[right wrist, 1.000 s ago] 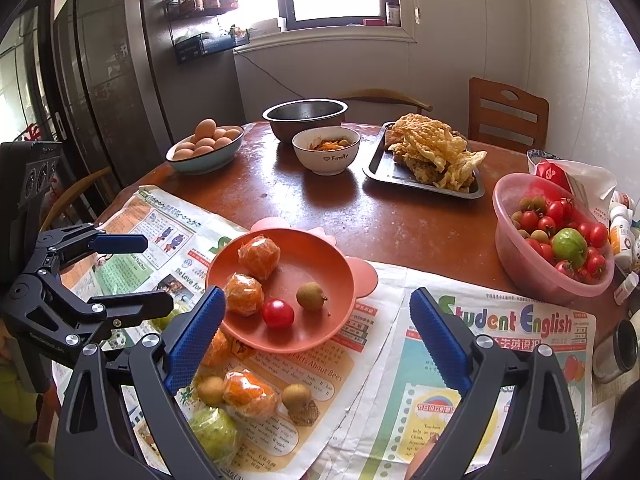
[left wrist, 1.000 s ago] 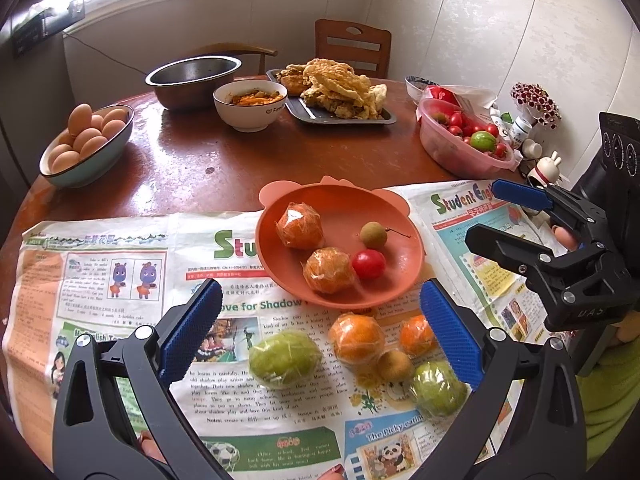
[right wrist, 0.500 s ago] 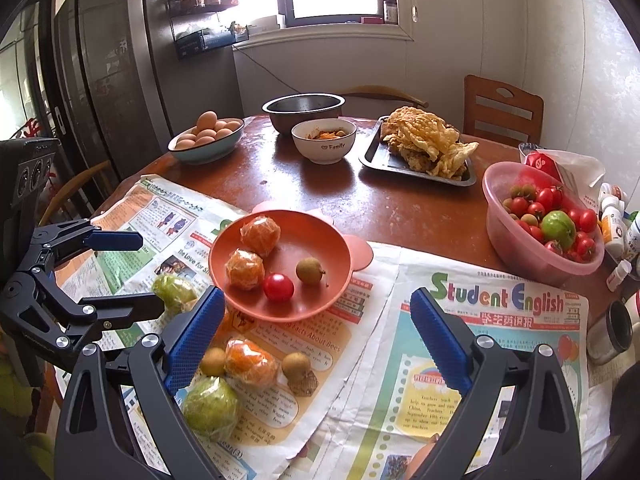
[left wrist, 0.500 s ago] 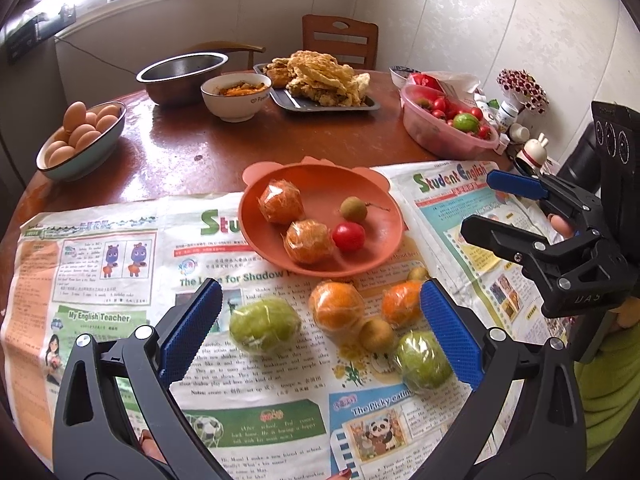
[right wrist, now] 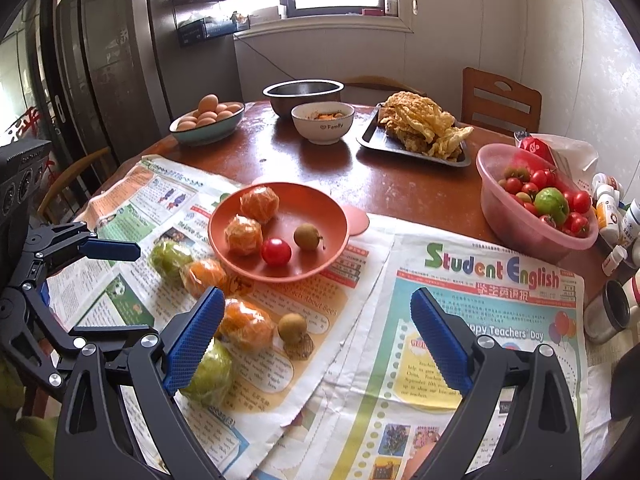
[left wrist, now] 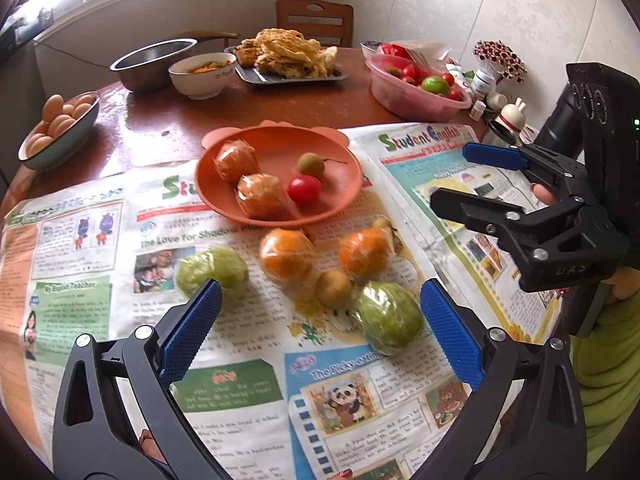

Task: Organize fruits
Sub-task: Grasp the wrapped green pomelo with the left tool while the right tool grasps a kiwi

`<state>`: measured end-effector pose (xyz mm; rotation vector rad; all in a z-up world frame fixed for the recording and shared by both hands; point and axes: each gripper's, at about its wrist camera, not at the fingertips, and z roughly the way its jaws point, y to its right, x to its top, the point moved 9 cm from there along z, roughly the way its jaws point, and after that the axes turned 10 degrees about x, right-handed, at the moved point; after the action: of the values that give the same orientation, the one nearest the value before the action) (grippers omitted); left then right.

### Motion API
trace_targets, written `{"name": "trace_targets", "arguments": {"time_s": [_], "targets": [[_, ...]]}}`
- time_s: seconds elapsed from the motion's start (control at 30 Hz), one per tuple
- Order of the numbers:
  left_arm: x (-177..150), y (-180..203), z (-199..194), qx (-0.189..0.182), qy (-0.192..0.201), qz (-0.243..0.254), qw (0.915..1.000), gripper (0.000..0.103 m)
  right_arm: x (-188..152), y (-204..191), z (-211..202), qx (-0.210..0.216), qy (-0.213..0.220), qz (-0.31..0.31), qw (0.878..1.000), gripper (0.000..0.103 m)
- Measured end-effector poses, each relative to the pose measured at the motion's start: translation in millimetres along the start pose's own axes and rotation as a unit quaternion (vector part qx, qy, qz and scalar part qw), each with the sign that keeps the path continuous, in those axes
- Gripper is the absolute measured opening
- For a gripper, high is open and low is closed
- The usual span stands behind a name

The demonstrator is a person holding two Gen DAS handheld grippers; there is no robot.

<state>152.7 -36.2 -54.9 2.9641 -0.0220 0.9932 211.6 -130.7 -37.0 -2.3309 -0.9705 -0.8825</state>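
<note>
Both wide open and empty, the left hand-held gripper (left wrist: pixel 320 320) is lining up on loose fruit (wrapped oranges (left wrist: pixel 287 254), green ones) just before the orange plate (left wrist: pixel 344 196); next, closing gently; the right hand-held gripper (right wrist: pixel 316 336) is hovering nearby.

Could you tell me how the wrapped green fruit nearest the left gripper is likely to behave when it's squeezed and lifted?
The green fruit looks round, so a nudge may roll it across the newspaper. Its shiny film wrap may slip slightly.

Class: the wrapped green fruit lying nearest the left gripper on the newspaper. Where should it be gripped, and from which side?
Grip the wrapped green fruit across its round middle, coming from above and the near side. The small brown fruit touches its far left, so the open left gripper likely fits best with fingers on the left and right flanks.
</note>
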Motion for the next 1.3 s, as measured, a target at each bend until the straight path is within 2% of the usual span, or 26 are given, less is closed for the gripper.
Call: {"name": "trace_targets", "arguments": {"time_s": [0.63, 0.7, 0.93, 1.13, 1.27, 1.3], "targets": [[-31.1, 40.1, 23.3, -0.023, -0.036, 0.005, 0.9991, 0.093, -45.5, 21.9, 32.7, -0.015, -0.068, -0.028, 0.997, 0.092], [-31.8, 43.2, 26.0, -0.027, -0.039, 0.005, 0.9989, 0.093, -47.4, 23.8, 37.3, -0.015, -0.075, -0.031, 0.997, 0.088], [-28.9, 48.4, 35.0, -0.027, -0.045, 0.004, 0.9986, 0.072, -45.7, 20.7, 48.8, -0.006, -0.084, -0.046, 0.995, 0.082], [-32.1, 50.5, 44.6, -0.029, -0.058, 0.011, 0.9978, 0.055, -41.7, 12.4, 58.6, 0.006, -0.091, -0.066, 0.994, 0.068], [-30.6, 45.3, 44.0, -0.035, -0.058, 0.009, 0.9977, 0.051, -38.0, 7.5, 64.2, 0.016, -0.09, -0.076, 0.993, 0.061], [-30.5, 44.3, 43.5, -0.036, -0.058, 0.01, 0.9976, 0.049, -37.2, 6.5, 65.8, 0.02, -0.091, -0.077, 0.993, 0.057]]}}
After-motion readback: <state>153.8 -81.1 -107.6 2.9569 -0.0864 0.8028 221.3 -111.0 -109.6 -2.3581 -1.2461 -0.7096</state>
